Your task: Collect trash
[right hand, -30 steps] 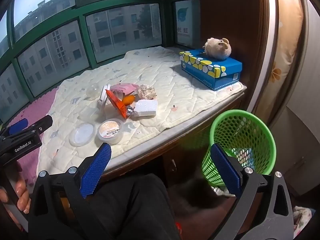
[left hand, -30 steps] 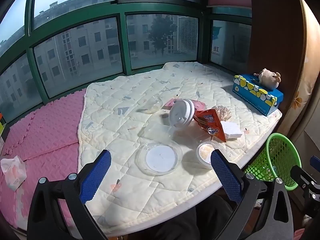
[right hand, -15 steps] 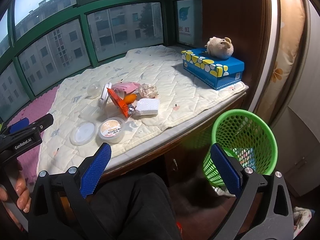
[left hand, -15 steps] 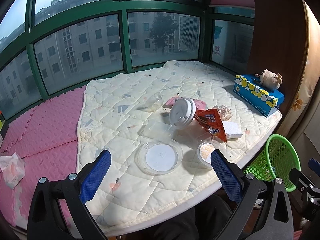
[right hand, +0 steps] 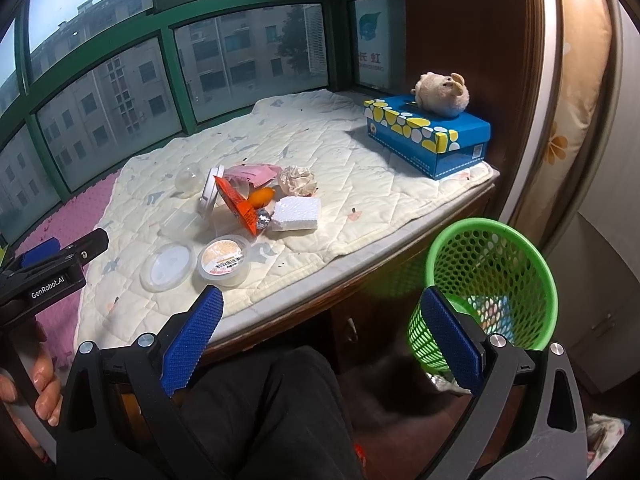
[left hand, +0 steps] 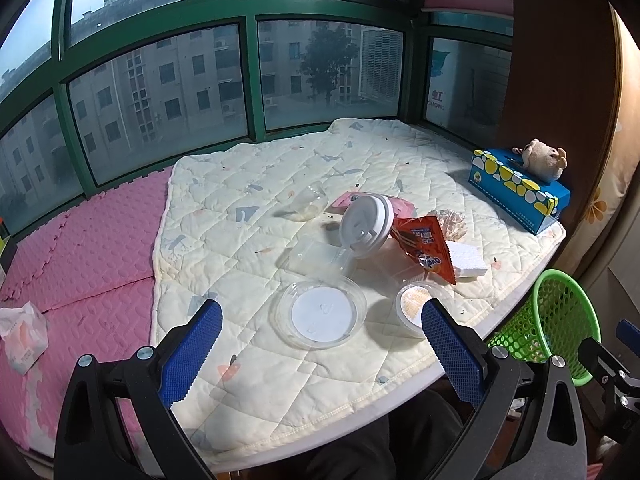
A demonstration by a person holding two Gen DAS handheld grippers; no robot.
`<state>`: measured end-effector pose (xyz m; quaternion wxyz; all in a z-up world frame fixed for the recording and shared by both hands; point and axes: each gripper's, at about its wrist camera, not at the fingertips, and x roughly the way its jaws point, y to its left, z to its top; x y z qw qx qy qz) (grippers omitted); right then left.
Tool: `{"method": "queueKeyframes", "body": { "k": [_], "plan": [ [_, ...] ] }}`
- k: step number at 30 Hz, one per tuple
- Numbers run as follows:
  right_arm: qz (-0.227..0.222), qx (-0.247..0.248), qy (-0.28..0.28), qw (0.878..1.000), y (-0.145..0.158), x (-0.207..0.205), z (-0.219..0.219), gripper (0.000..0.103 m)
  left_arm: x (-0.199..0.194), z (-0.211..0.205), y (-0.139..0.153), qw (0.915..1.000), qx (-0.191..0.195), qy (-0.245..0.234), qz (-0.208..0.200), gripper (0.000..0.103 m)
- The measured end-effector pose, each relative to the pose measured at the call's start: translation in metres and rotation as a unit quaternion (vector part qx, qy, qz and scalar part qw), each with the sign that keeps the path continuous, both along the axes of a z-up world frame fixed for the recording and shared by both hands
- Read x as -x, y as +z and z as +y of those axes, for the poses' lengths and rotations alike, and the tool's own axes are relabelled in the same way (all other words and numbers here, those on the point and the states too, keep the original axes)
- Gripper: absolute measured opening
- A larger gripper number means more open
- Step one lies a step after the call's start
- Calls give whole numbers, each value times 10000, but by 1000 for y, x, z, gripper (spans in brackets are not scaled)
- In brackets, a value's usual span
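Observation:
Trash lies in a cluster on the cream quilt (left hand: 248, 184): a clear round lid (left hand: 322, 313) (right hand: 168, 267), a sealed tub (left hand: 416, 305) (right hand: 224, 260), a white cup lid on edge (left hand: 366, 225), an orange snack packet (left hand: 426, 247) (right hand: 238, 204), a white foam block (left hand: 466, 261) (right hand: 297, 213), a crumpled paper ball (right hand: 298, 181), a clear cup (left hand: 306, 205) and pink paper (right hand: 252, 173). My left gripper (left hand: 320, 354) is open, low over the quilt's front edge just short of the clear lid. My right gripper (right hand: 320, 344) is open and holds nothing, off the ledge beside the green basket (right hand: 486, 280) (left hand: 560, 316).
A blue tissue box (right hand: 428, 136) with a plush toy (right hand: 442, 88) on it stands at the right end against a wooden panel. Pink foam mats (left hand: 80, 248) and a tissue pack (left hand: 22, 336) lie left. Green-framed windows close the back. A person's dark trouser leg (right hand: 272, 408) is below.
Both grippers have drifted slightly, so the views shifted a little; the trash has not moved and both stay open.

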<state>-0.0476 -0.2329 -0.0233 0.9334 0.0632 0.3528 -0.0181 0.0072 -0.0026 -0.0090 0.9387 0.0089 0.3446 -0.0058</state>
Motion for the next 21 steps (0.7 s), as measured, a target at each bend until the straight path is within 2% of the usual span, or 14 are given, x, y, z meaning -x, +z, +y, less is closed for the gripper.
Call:
{"method": "queueKeyframes", "body": {
  "k": [10,21],
  "plan": [
    [30,-13,59,10000,-1,-6,-1,98,3,-2,-5,10000,-1,-14,29,97],
    [-9,-39,187,9998,-3,-13,1,98,-13,2,-5,9999,56,2,135,97]
  ]
}}
